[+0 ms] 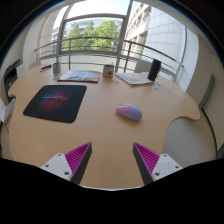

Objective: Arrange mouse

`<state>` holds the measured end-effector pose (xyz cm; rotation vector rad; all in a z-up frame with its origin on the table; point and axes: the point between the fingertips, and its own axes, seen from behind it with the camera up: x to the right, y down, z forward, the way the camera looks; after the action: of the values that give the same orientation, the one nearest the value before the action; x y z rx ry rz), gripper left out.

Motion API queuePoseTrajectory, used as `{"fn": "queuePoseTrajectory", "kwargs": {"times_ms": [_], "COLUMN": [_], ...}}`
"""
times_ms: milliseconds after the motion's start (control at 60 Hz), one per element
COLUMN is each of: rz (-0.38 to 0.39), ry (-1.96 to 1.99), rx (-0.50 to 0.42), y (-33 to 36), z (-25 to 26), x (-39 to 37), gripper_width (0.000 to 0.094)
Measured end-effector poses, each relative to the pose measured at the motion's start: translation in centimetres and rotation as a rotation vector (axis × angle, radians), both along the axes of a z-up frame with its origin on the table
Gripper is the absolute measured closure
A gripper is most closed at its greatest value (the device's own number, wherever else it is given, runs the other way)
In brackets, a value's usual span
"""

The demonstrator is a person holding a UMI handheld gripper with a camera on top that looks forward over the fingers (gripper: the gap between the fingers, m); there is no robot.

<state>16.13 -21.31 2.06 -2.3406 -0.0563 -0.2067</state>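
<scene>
— So where is the mouse [128, 112]?

— It sits on the table [110, 140], out past the two fingers and a little to the right-finger side. It is well apart from them.

— Is the gripper [112, 158] holding anything?

— No. Its fingers are spread wide and nothing is between them. You can see the pink pads [78, 157] with only bare table in the gap.

— Which way does the mouse lie?

— Its long side looks like it runs across, from one finger's side to the other, not pointing away.

— And the dark mouse pad [56, 102]?

— That is ahead too, but off past the left finger. So the mouse and the mouse pad are apart.

— What matters most next?

— I think the gripper must go forward and a bit right to reach the mouse first.
</scene>
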Motion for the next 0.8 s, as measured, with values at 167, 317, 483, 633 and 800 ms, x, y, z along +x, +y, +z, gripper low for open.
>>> {"fn": "queuePoseTrajectory", "kwargs": {"times_ms": [167,317,483,633,800], "rz": [-0.021,-0.025,0.01,-0.02,-0.038], "ry": [-0.002,0.047,0.068,0.114,0.116], "rx": [0.045,0.057,0.085,0.103,0.113], "y": [6.9,12.1,16.5,20.1,21.3], "z": [-2.2,-3.1,-2.7,-3.2,-3.3], "x": [6.1,8.5,9.6,10.6,10.6], "gripper_width": [0.009,0.0099,0.0094,0.0113,0.0375]}}
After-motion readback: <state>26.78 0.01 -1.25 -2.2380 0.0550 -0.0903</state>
